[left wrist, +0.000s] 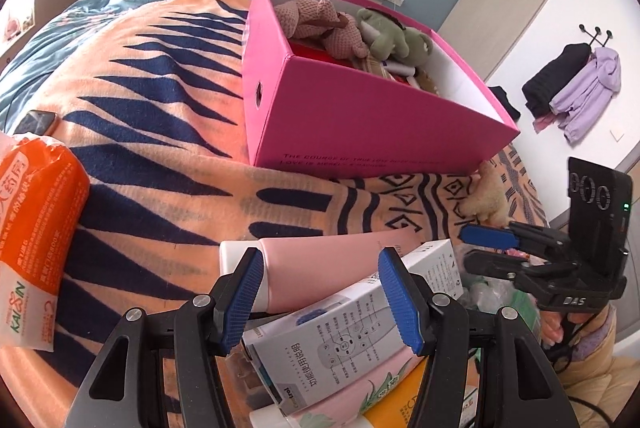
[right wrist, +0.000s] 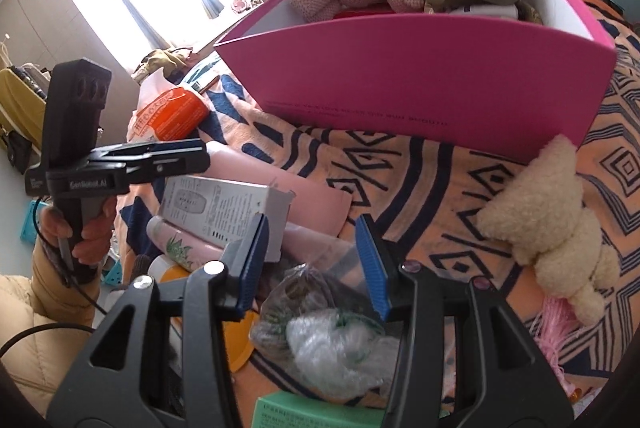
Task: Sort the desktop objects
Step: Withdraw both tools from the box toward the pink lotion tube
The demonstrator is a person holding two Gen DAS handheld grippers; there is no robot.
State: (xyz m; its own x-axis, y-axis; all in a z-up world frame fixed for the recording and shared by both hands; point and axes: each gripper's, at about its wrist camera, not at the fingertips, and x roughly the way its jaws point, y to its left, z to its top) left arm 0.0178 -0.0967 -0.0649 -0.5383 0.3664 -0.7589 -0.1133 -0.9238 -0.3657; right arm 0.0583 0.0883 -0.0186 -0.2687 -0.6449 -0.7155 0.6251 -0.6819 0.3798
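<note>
A pink box (left wrist: 360,116) stands on the blanket holding a pink plush (left wrist: 320,22) and a green plush (left wrist: 394,36); it also shows in the right wrist view (right wrist: 420,76). My left gripper (left wrist: 332,302) is open above a white remote-control carton (left wrist: 348,336) and a pink tube (left wrist: 320,260). My right gripper (right wrist: 316,264) is open above a clear plastic bag (right wrist: 332,332). A cream plush bear (right wrist: 552,220) lies to its right, beside the box.
An orange packet (left wrist: 36,228) and a phone (left wrist: 36,122) lie at the left on the orange-and-navy blanket (left wrist: 160,148). A green carton (right wrist: 320,414) and an orange-capped bottle (right wrist: 240,340) lie near the bag. Jackets (left wrist: 576,88) hang on the wall.
</note>
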